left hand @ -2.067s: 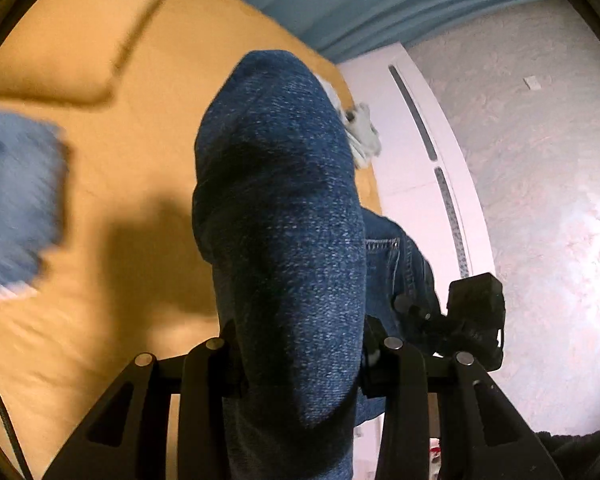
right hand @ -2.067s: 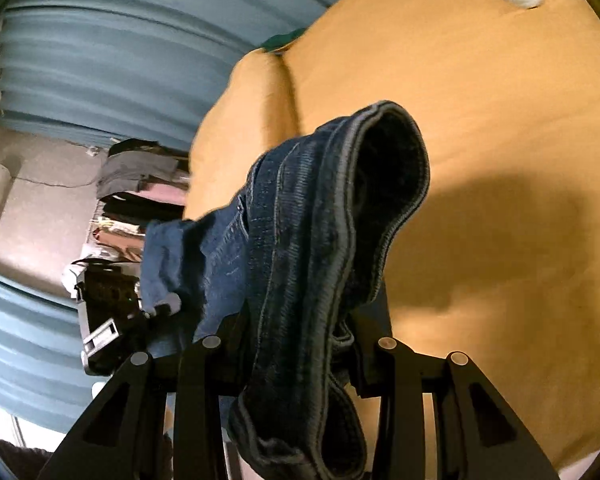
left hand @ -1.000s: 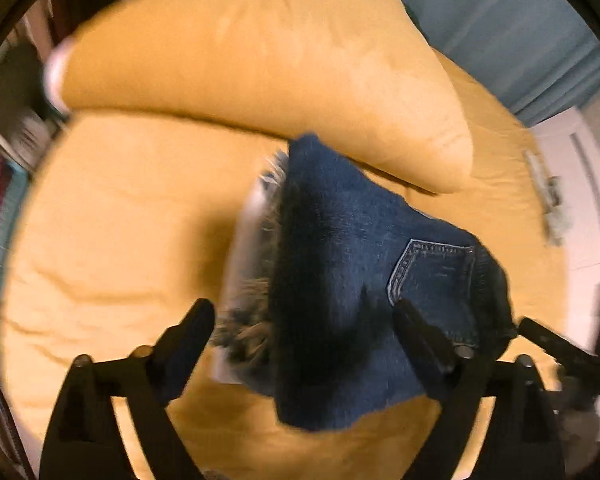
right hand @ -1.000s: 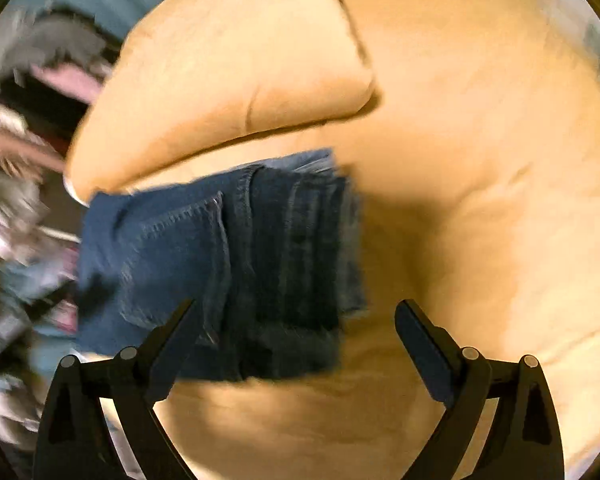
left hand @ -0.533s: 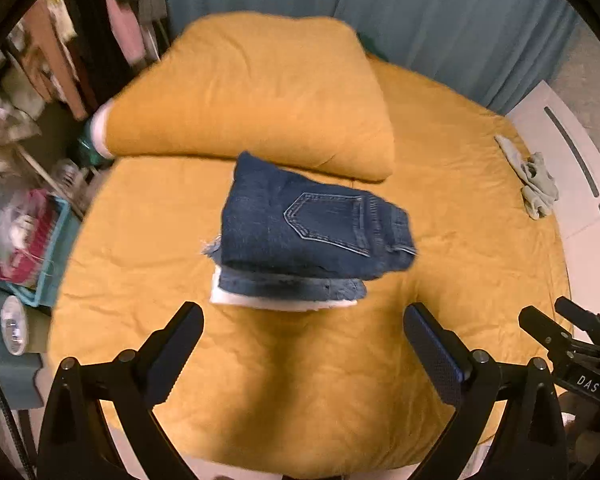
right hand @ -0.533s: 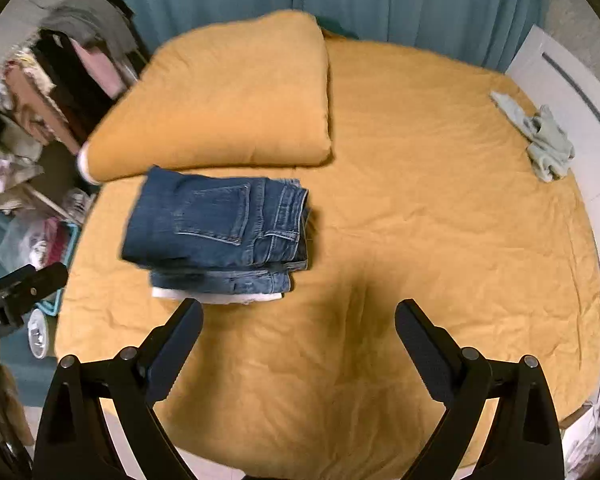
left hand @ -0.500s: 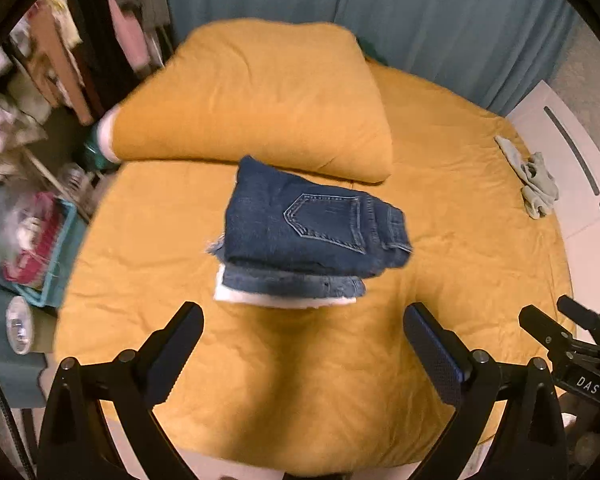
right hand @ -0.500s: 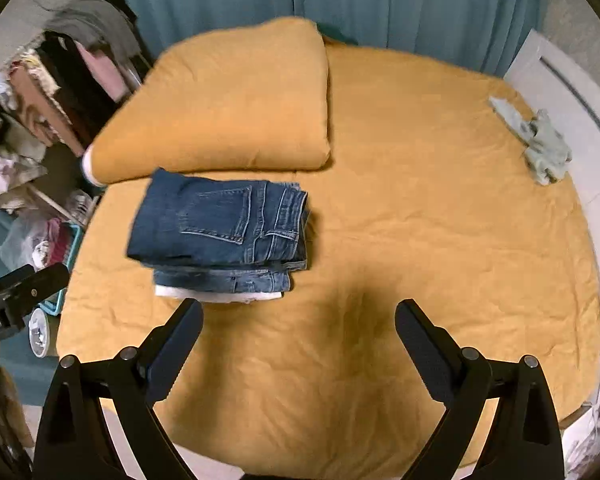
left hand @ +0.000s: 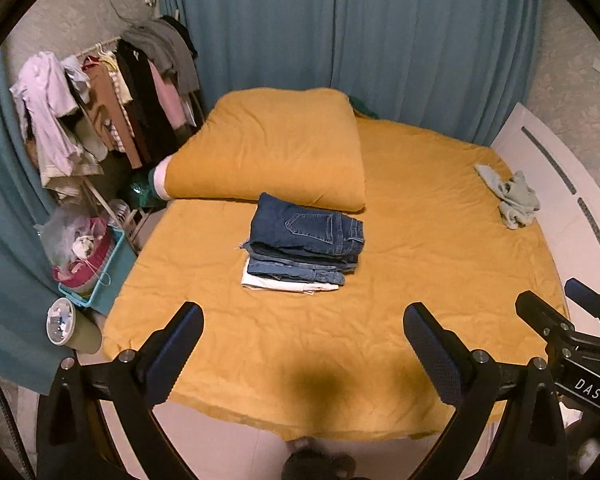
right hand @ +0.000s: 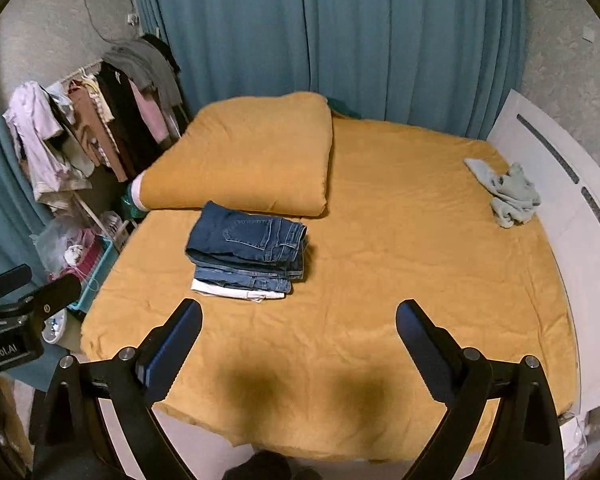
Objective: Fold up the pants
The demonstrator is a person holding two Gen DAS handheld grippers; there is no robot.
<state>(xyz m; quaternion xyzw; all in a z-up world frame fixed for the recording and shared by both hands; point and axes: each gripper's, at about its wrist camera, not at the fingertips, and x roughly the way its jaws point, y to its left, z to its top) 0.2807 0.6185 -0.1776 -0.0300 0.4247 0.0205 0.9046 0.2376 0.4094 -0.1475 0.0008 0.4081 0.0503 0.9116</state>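
Folded dark blue jeans lie on top of a stack of folded pants, with lighter jeans and a white pair beneath, on the yellow bed. The stack also shows in the right wrist view. My left gripper is open and empty, held back above the bed's near edge, well clear of the stack. My right gripper is open and empty, also pulled back from the stack.
A large yellow pillow lies just behind the stack. A crumpled pale green cloth sits at the bed's right side by the white headboard. A clothes rack and a basket stand left of the bed.
Both grippers let go of the folded jeans onto the stack and pulled back and up away from the bed. The jeans now rest on the stack.
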